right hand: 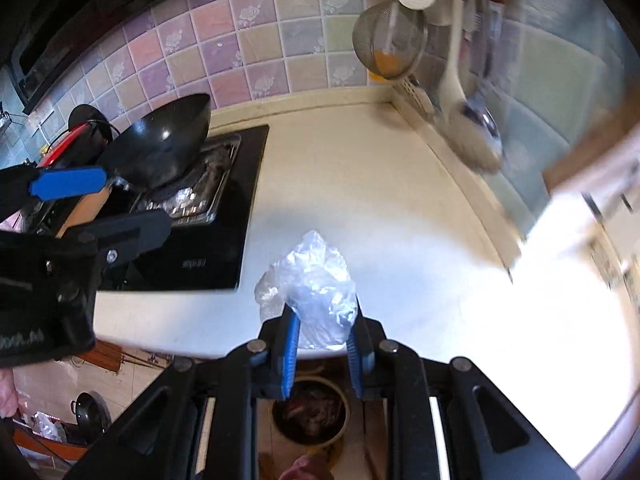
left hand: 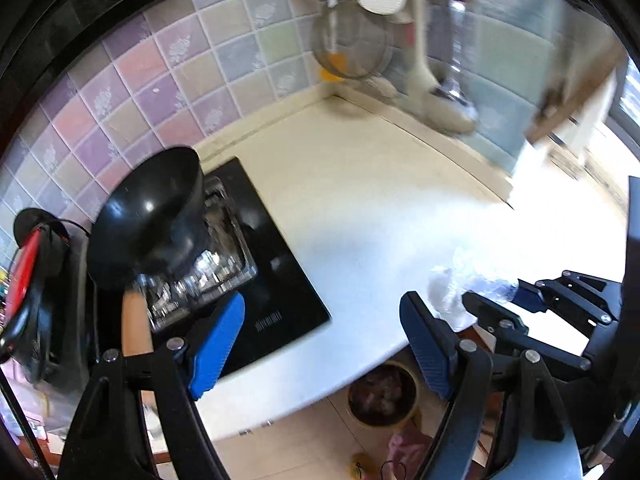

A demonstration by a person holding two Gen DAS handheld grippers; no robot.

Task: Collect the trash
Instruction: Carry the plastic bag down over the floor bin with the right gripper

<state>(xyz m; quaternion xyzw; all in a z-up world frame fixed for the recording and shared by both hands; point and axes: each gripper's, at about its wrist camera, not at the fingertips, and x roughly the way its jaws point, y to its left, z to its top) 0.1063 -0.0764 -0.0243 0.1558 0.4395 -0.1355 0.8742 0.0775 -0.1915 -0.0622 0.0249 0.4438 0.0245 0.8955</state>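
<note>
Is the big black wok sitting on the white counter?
No, the black wok sits tilted on the stove, beside the white counter, not on it.

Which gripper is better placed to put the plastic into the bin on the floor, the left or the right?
Right. The right gripper is already shut on the crumpled plastic, and the bin shows directly under its fingers, past the counter edge. The left gripper is open and empty, off to the side.
</note>
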